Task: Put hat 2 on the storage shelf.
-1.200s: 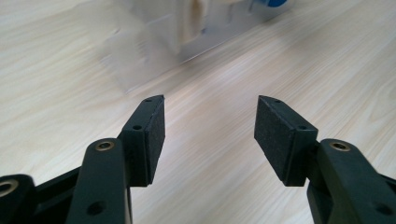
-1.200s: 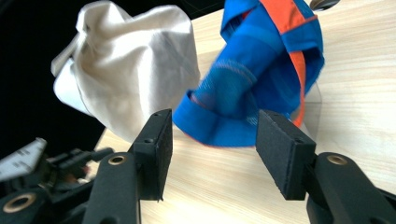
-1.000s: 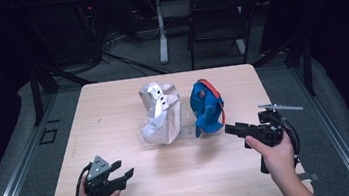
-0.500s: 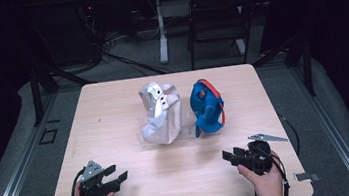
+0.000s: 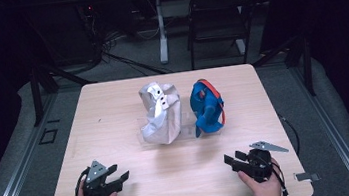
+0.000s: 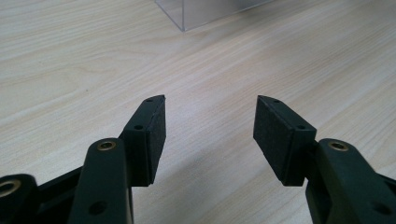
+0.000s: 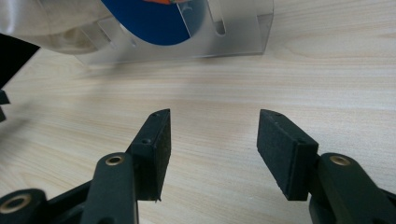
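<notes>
A silver-grey cap [image 5: 160, 112] and a blue cap with orange trim [image 5: 207, 105] stand side by side on a clear acrylic stand [image 5: 186, 127] in the middle of the wooden table [image 5: 113, 110]. My left gripper [image 5: 120, 176] rests near the front left edge, open and holding nothing [image 6: 210, 126]. At the front right my right gripper [image 5: 233, 160] is open too, with bare wood between its pads [image 7: 212, 135]. The right gripper view looks toward the clear stand [image 7: 224, 37] and the blue cap [image 7: 149, 21]. A corner of the stand [image 6: 196, 14] shows in the left gripper view.
A black chair [image 5: 218, 17] and a white post [image 5: 161, 34] stand on the floor beyond the table's far edge, with cables around them. Dark rails run along the floor on both sides of the table.
My right gripper has drawn back from beside the blue cap to the front right of the table. The left gripper has shifted slightly toward the front edge. Both stay open.
</notes>
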`<state>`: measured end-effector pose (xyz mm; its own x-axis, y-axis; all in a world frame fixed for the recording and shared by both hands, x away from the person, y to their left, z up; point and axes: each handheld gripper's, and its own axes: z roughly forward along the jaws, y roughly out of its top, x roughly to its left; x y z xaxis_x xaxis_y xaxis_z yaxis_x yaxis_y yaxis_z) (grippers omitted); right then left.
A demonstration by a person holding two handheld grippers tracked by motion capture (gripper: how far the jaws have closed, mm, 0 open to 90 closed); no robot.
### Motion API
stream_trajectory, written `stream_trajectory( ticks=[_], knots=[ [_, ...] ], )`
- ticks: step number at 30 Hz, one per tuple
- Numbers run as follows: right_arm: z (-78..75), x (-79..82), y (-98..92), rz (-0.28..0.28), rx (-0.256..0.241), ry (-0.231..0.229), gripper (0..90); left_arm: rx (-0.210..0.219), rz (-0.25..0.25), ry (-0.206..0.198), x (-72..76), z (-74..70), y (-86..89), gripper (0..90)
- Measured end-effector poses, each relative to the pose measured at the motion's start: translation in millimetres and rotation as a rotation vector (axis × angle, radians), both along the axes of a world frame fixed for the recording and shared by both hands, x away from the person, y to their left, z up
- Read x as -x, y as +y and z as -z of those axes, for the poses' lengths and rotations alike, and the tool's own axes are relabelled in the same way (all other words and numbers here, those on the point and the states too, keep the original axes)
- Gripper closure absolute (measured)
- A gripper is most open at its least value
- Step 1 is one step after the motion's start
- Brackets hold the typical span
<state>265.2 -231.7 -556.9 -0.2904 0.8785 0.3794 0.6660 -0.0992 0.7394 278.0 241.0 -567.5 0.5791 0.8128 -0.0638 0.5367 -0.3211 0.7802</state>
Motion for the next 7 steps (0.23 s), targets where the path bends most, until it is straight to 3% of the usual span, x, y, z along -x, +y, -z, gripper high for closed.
stream_trajectory(
  ticks=[3,7],
  knots=[
    [3.1,-1.1,5.5,-0.007,0.033,0.003,44.9,-0.026,0.01,-0.006,0.2,0.9,-3.2,44.4],
    [2.9,-1.3,11.3,-0.023,0.047,-0.005,44.7,0.004,0.0,-0.03,3.3,-0.4,-11.5,43.9]
  ],
)
